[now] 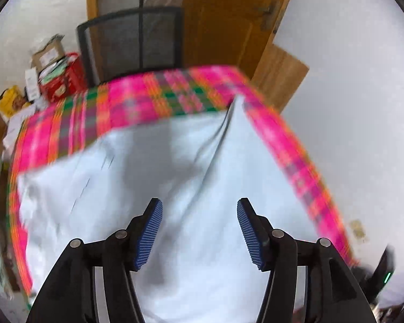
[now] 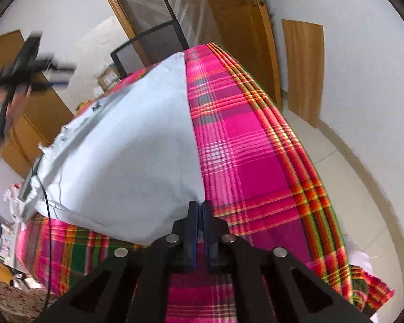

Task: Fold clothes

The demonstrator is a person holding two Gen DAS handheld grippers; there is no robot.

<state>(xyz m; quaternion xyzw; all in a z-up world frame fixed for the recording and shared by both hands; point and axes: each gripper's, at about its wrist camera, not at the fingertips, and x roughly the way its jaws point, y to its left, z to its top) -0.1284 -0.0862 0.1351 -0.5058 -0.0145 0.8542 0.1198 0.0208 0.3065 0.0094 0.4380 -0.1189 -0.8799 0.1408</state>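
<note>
— The right gripper (image 2: 201, 207) has its two blue pads pressed together on the near corner of the pale blue garment (image 2: 126, 161), pinching the cloth.

— And the left gripper (image 1: 199, 223)?

— Its jaws stand wide apart, nothing between them, above the same garment (image 1: 175, 188). From the right side it shows blurred, up high and well away to the left (image 2: 29, 72).

— Where does the garment lie?

— Spread ahead of both claws on a pink plaid cloth (image 2: 256, 148), creased toward its far corner. The plaid shows to the right of the right claw and beyond the garment's far edge.

— Beyond that?

— A black mesh chair (image 1: 132, 43), then a wooden door (image 1: 229, 18). Boxes (image 1: 54, 67) sit off to the far left.
</note>
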